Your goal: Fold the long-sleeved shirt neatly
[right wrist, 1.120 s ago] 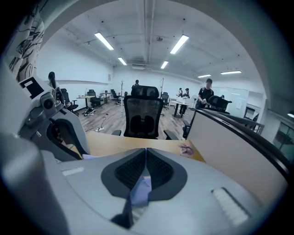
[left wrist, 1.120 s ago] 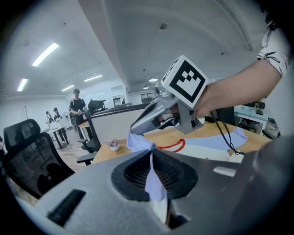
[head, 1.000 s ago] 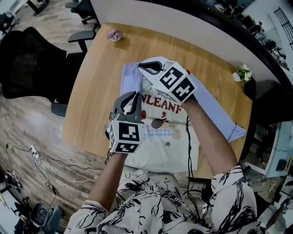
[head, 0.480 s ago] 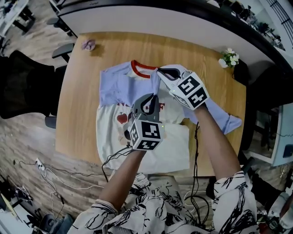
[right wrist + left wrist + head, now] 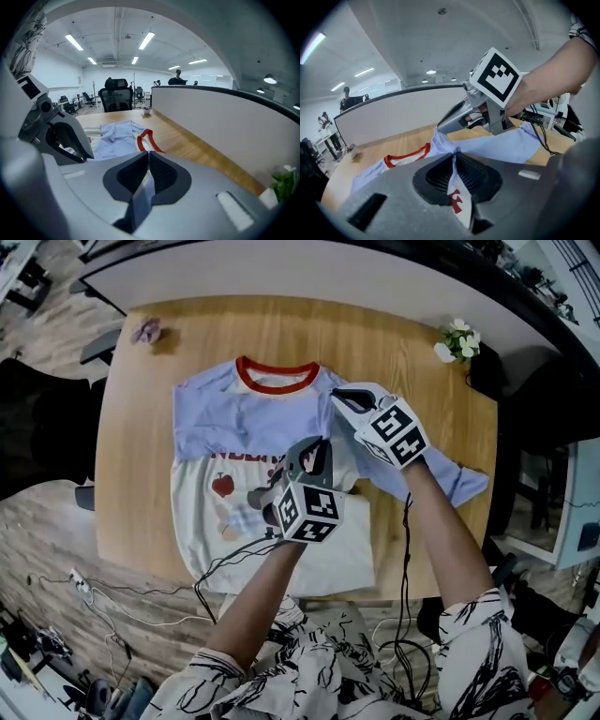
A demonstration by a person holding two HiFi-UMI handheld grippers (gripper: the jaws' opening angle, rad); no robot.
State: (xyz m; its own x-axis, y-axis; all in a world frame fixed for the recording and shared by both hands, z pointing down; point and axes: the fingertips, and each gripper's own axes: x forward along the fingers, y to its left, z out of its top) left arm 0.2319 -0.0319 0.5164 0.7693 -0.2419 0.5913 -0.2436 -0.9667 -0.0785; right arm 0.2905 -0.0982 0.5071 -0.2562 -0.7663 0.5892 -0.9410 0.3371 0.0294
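lying flat and face up on the wooden table (image 5: 141, 484), the long-sleeved shirt (image 5: 225, 427) has its red collar (image 5: 277, 376) toward the far edge and one lilac sleeve (image 5: 450, 479) trailing to the right. the left gripper (image 5: 317, 448) is clamped on a pinch of cream printed cloth at the chest, the right gripper (image 5: 343, 396) on lilac cloth by the shoulder; both holds sit along one lengthwise line, likely so that side can fold inward evenly. the table also carries a small potted plant (image 5: 457, 338) and a small pinkish object (image 5: 147, 331). around it, a pale partition (image 5: 281, 268), wood-look floor (image 5: 47, 521) and an open office with strip lights (image 5: 75, 42)
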